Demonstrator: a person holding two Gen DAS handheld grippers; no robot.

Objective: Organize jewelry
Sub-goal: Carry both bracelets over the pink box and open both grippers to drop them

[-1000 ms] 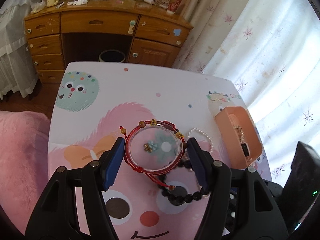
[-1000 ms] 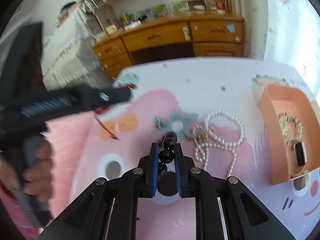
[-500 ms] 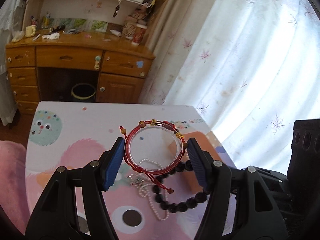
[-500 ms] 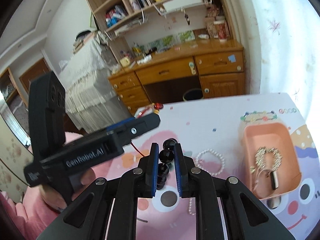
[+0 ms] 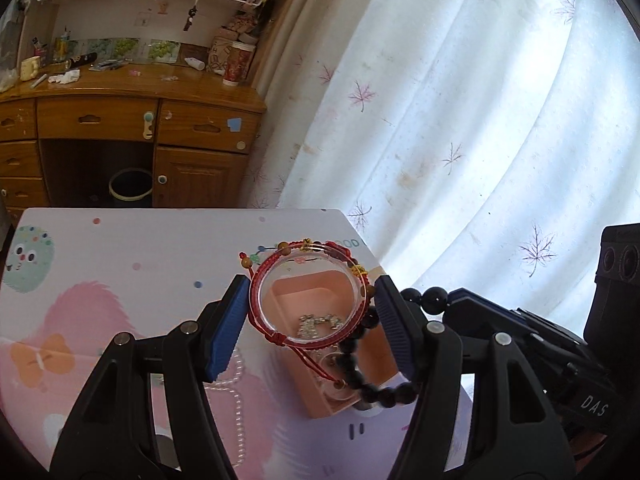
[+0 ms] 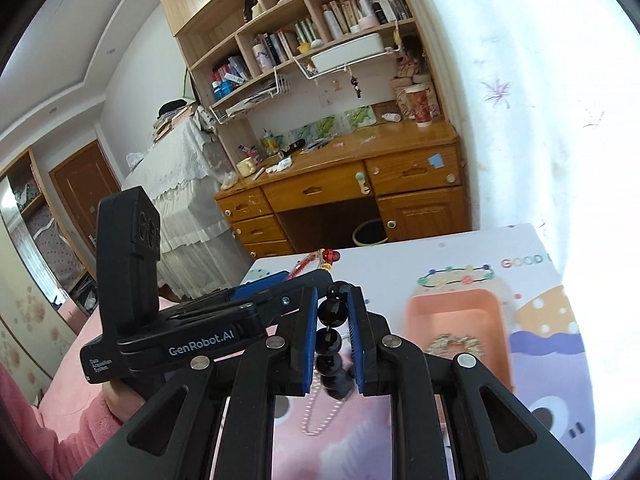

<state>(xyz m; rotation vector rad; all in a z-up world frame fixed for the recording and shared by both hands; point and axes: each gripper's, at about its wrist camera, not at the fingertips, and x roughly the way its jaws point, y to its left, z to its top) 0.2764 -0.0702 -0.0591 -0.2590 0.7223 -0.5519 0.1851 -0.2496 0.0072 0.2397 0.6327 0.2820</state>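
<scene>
Left gripper (image 5: 310,318) jaws clamp the clear bangle with red cord bracelet (image 5: 308,294), right gripper (image 6: 333,338) jaws pinch the black bead bracelet (image 6: 331,334), both aloft over the pink tray (image 6: 416,312) near the worktop's right edge; lower centred, release low.

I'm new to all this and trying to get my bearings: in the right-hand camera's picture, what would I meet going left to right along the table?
Pink sleeve → left gripper → black beads held in the right gripper → peach tray → silver chain lying in it.
</scene>
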